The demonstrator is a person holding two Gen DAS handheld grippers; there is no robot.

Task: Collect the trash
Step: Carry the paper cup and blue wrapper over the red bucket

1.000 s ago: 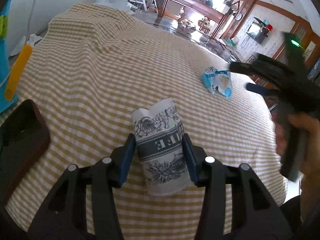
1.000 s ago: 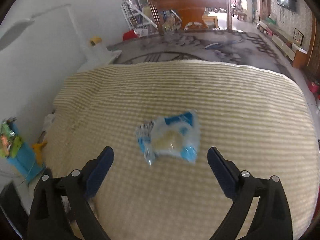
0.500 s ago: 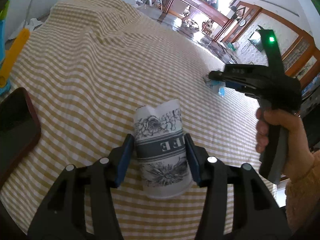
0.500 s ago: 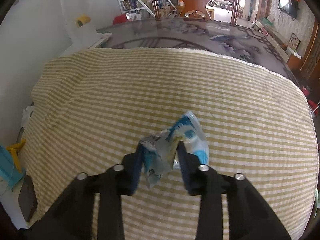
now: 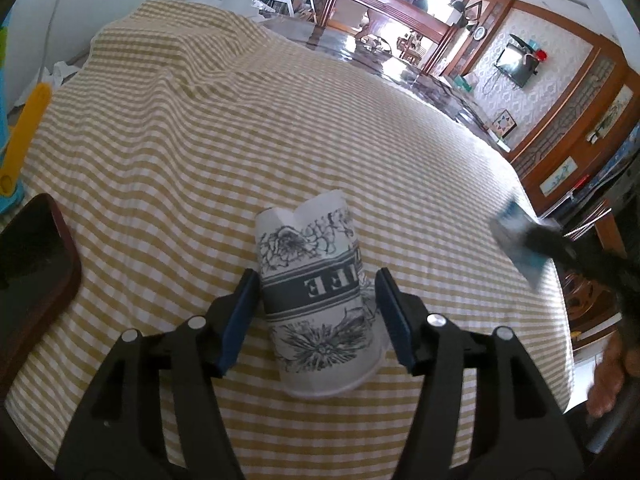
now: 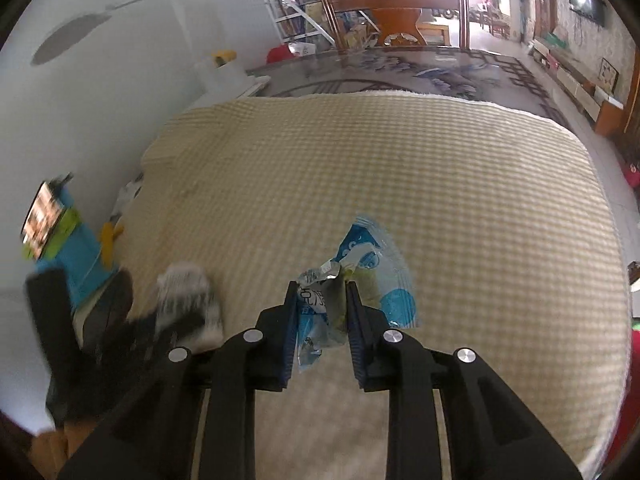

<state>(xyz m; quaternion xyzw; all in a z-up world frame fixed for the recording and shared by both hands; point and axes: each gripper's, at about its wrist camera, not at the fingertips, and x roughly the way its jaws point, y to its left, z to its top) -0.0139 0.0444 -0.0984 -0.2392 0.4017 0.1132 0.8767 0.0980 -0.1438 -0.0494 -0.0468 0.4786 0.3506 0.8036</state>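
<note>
A white paper cup (image 5: 312,292) with a grey flower print and a dented mouth lies on the yellow checked tablecloth (image 5: 200,140). It sits between the blue pads of my left gripper (image 5: 316,276), whose jaws are opening; a thin gap shows at the right pad. My right gripper (image 6: 322,292) is shut on a crumpled blue and white snack wrapper (image 6: 372,272) and holds it off the cloth. In the left wrist view that gripper (image 5: 540,236) and the wrapper (image 5: 516,240) are blurred at the table's right edge. The right wrist view shows the cup (image 6: 188,300) blurred at lower left.
A dark phone in a brown case (image 5: 36,272) lies at the cloth's left edge. A blue and yellow toy stand (image 6: 60,240) stands beside the table by the wall. A person's hand (image 5: 608,376) shows at the right. Beyond the cloth are a glass tabletop (image 6: 400,72) and a wooden chair (image 6: 392,12).
My right gripper closed on the wrapper, lifted it off the cloth and swung toward the table's near right edge. The left jaws widened around the cup.
</note>
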